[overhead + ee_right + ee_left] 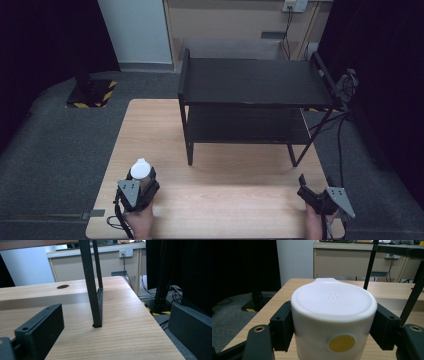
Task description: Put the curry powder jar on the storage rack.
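I am holding 2 grippers over the near edge of the wooden table (215,200). My left gripper (142,182), at the lower left of the high view, is clenching a white lidded jar (141,170); in the left gripper view that jar (333,322) is sitting in the centre of the frame with 1 black jaw pressing on each of its sides, and a round yellow sticker (341,343) is showing on its near wall at the lower middle. The jar is standing upright, and I cannot tell whether its base is touching the wood. My right gripper (306,189), at the lower right of the high view, is gaping with nothing between its jaws; in the right gripper view those 2 jaws are standing well apart at the lower corners. A leg of the black 2-tier metal shelf (93,295) is rising in the middle of that frame, and the shelf (252,82) itself is occupying the upper centre of the high view.
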Motion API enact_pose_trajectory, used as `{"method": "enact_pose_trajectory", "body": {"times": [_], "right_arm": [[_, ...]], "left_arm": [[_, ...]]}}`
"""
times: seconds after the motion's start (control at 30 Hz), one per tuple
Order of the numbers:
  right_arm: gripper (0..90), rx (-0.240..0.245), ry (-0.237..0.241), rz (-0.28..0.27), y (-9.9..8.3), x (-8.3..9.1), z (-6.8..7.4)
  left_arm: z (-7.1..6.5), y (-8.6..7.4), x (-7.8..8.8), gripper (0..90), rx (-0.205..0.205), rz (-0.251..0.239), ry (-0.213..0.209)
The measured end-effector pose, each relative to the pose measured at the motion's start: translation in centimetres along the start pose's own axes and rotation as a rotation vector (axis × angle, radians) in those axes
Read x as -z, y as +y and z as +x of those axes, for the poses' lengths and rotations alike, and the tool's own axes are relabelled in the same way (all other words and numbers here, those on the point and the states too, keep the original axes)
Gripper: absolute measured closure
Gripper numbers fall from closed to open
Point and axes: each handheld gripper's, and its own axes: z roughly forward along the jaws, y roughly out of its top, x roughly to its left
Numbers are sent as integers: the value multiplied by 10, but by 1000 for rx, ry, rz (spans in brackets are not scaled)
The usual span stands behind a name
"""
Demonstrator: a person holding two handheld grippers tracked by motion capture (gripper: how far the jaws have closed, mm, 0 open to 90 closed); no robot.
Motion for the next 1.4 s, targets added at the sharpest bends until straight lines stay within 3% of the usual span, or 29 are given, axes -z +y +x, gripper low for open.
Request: {"method": "enact_pose_trajectory", "body": {"times": [0.1, 0.17, 0.3, 0.53, 0.57, 0.67, 0.77, 0.83, 0.9, 0.93, 0.97, 1.07, 1.23, 1.4], "right_arm": [[8, 0, 0, 0, 0, 0, 0], [8, 0, -1, 0, 0, 0, 0], [8, -11, -7, -8, -1, 1, 0], [8, -25, -2, -16, -2, 1, -1], [8, -30, -9, -15, -2, 2, 0], [8, -28, -8, -16, -2, 2, -1], [8, -32, -7, -22, -3, 2, -2], [6, -32, -4, -24, -3, 3, -2], [6, -26, 1, -22, -3, 3, -2], [6, -26, 1, -22, -3, 3, -2], [6, -15, 3, -18, -2, 2, -2], [6, -3, 8, -13, -2, 2, -2], [6, 3, 12, -11, -2, 2, -2], [6, 1, 10, -15, -2, 2, -2]], "left_arm": [[-1, 1, 3, 298, 7, 4, 2], [2, 0, 6, 299, 39, 3, -22], [-7, 4, 16, 299, -6, -13, -34], [-24, 26, 33, 299, 10, -19, -111], [-33, 35, 38, 299, 6, -10, -149], [-45, 42, 42, 299, 8, 0, -180], [-74, 54, 46, 299, 8, 12, -239], [-77, 55, 46, 299, 8, 10, -244], [-96, 64, 43, 299, 6, 1, -264], [-96, 64, 43, 299, 6, 1, -264], [-107, 72, 41, 299, 8, -5, -274], [-118, 80, 37, 299, 8, -20, -279], [-141, 112, 25, 299, 17, -47, -274], [-152, 133, 12, 299, 0, -67, -263]]}}
